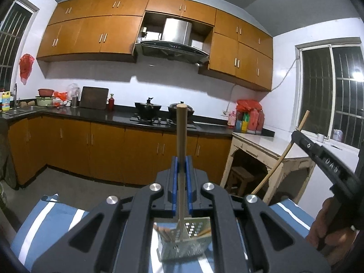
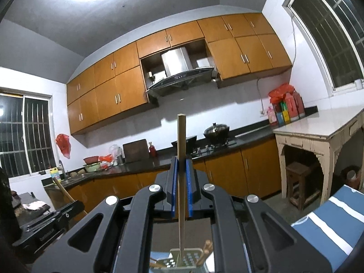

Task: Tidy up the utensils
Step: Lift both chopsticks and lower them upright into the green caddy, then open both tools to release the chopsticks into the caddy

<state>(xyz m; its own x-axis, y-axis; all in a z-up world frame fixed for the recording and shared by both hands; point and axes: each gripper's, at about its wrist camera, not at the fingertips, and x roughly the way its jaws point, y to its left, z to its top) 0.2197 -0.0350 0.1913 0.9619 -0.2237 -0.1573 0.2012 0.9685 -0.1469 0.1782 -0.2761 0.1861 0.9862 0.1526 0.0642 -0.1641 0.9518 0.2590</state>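
Perforated holder (image 1: pixel 182 238) with chopsticks (image 1: pixel 163 233) inside

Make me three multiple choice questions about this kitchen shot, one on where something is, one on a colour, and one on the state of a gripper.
1. Where does the lower end of the chopstick held by the left gripper sit?
A. in the perforated metal holder
B. in the sink
C. on the stove

2. What colour are the pads on the right gripper?
A. red
B. blue
C. yellow

3. What state is the right gripper in?
A. wide open
B. shut on nothing
C. shut on a chopstick

Answers: 1 A, the stick runs down into the holder beneath the fingers. 2 B, both strips beside the stick are blue. 3 C, the pads press the stick from both sides.
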